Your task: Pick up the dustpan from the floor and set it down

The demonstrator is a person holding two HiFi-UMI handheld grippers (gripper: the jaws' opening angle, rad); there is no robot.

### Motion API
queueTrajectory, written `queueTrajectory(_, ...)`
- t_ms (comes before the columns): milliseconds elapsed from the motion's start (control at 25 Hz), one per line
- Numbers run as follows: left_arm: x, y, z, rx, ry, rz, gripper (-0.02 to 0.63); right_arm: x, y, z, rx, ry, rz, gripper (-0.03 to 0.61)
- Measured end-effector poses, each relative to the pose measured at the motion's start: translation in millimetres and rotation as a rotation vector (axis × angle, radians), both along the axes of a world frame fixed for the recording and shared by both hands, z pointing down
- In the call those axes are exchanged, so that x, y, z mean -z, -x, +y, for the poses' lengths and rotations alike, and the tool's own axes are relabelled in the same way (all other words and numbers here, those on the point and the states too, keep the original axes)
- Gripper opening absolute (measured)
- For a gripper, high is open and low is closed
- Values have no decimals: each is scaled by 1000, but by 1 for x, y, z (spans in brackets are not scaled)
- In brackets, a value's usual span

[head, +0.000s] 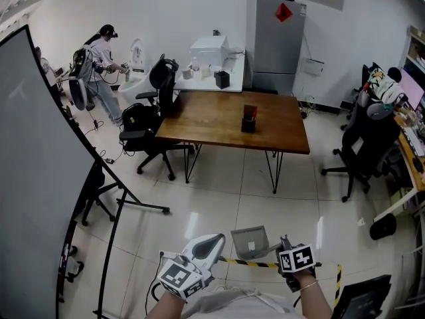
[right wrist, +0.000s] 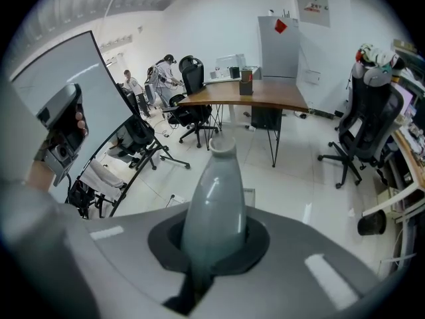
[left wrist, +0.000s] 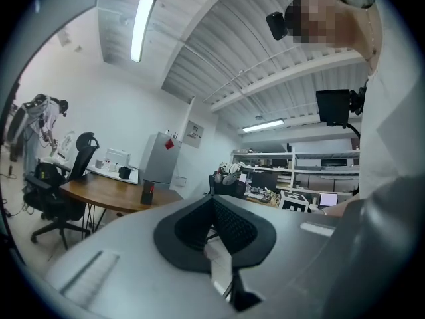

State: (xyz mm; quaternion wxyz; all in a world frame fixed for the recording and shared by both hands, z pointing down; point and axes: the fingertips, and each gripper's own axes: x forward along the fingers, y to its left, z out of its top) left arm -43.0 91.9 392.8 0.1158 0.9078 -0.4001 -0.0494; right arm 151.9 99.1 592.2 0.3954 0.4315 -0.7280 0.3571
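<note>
A grey dustpan (head: 250, 241) lies low over the white tile floor just in front of me, between my two grippers. Its rounded grey handle (right wrist: 216, 201) sticks up out of the jaws in the right gripper view, and my right gripper (head: 284, 242) is shut on it, pointing steeply down. A corner of the pan (right wrist: 250, 197) shows behind the handle. I cannot tell whether the pan touches the floor. My left gripper (head: 216, 240) is to the left of the pan, held level; its dark pads (left wrist: 232, 224) meet with nothing between them.
A wooden table (head: 219, 128) with a dark holder (head: 250, 119) stands ahead, office chairs (head: 154, 121) (head: 365, 145) on either side. A large black-framed panel (head: 40, 178) leans at the left. Yellow-black tape (head: 255, 264) runs along the floor near me. A person (head: 103, 65) works at the far left.
</note>
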Motion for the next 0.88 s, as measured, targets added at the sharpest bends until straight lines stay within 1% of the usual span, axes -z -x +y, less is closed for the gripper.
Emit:
queueTrajectory(240,-12,-6,-25,42,18,-26,14,-15,-11,-20,9,8,-9,0)
queueTrajectory(320,-13,-5,-35,64,2,-25,14,-24,-16,-28,1,18,-9,0)
queueTrajectory(400,-11,-3,-49,89,-30,-35,14,-31,-19,-36,-7,36,-5,0)
queueTrajectory(520,-16,3,-90,110,-41,-60,14,-40,-24,-60,-30,66,10,0)
queueTrajectory(720,-15,19,-167,57,-30,-42,14,-53,-21,-103,-89,118,50,0)
queueTrajectory(880,-9,32,-221,15,-35,-38,14,-62,-18,-143,-123,130,83,0)
